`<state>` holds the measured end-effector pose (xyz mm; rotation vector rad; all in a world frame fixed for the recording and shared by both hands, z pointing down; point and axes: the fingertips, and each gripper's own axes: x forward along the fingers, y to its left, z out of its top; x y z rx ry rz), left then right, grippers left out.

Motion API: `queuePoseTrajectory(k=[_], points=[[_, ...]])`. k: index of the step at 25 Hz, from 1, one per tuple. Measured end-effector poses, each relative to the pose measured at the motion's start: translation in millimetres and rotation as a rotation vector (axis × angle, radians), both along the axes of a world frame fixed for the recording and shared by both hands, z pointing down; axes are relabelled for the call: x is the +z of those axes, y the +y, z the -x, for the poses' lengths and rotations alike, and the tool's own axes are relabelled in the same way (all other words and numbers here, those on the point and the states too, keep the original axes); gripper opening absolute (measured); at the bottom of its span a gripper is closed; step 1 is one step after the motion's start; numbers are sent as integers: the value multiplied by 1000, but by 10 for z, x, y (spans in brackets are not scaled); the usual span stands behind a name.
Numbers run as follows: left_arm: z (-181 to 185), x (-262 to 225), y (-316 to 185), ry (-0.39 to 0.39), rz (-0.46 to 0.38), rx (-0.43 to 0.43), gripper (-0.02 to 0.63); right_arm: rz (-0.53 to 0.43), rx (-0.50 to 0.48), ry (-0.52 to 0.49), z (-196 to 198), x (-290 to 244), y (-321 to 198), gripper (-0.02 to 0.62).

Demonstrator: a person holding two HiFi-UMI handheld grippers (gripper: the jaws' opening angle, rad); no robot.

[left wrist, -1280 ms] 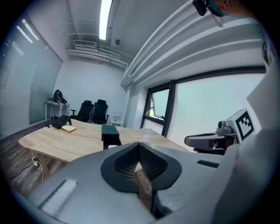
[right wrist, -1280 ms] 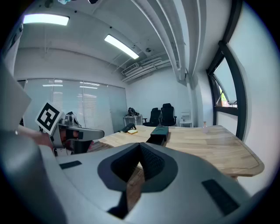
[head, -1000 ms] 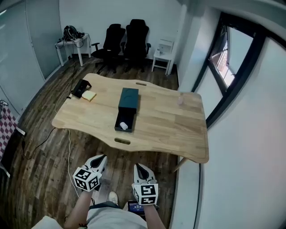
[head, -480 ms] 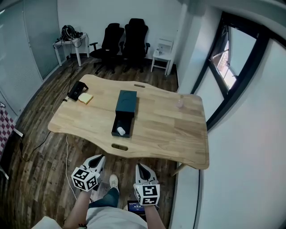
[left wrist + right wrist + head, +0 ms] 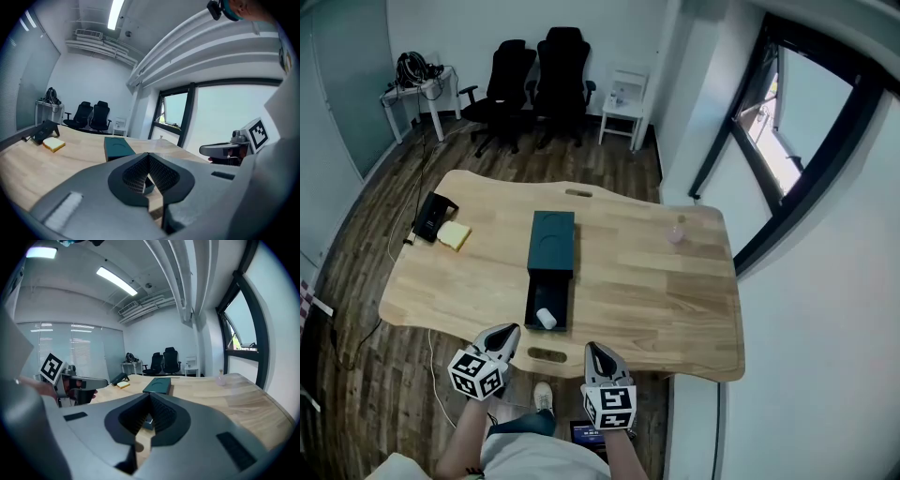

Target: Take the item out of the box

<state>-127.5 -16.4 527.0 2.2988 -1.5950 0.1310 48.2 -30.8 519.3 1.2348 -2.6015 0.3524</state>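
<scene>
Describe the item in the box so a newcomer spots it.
On the wooden table lies a dark teal box, its tray slid out toward the person. The item sits at the tray's near end: small and white, alone in the dark tray.

My right gripper [image 5: 149,397] had its jaws shut tip to tip, with nothing caught between them. Past them lay the wooden table [image 5: 243,401], and on it the dark teal box [image 5: 158,385] stretched away from me. Farther left a yellow block [image 5: 123,385] sat just beside a black device [image 5: 119,378], and a small clear bottle [image 5: 220,377] stood on the window side. My left gripper [image 5: 86,382] hung at the left edge, its marker cube toward me. Two black chairs [image 5: 165,362] stood by the far wall.
</scene>
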Motion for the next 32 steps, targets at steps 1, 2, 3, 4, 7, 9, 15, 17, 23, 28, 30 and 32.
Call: queuePoseTrajectory(k=[1, 2, 3, 4, 7, 9, 15, 17, 23, 28, 30, 32], points=[[72, -13, -174, -2, -3, 13, 0, -3, 12, 2, 57, -21, -155, 5], [142, -25, -354, 1, -7, 25, 0, -7, 24, 4, 114, -42, -309, 5], [201, -39, -533, 11, -13, 39, 0, -13, 35, 8, 165, -61, -457, 5], [239, -57, -705, 24, -21, 56, 0, -17, 47, 12, 206, -72, -594, 5], [264, -82, -1055, 35, -46, 127, 0, -7, 84, 20, 292, -14, -865, 5], [265, -53, -1181, 15, -52, 170, 0, 9, 107, 25, 322, 65, -971, 5], [296, 106, -1297, 21, -24, 216, 1, 40, 151, 24, 313, 176, -1010, 5], [264, 121, -1292, 26, -16, 228, 0, 50, 164, 25, 288, 190, -989, 5], [148, 195, -1242, 17, 4, 259, 0, 66, 156, 28, 248, 227, -943, 5], [151, 183, -1277, -1, 5, 260, 0, 66, 143, 21, 250, 223, -990, 5], [160, 182, -1310, -8, 0, 260, 0, 67, 135, 19, 269, 224, -1005, 5], [149, 245, -1332, -34, 12, 283, 0, 72, 132, 18, 266, 252, -1004, 5]])
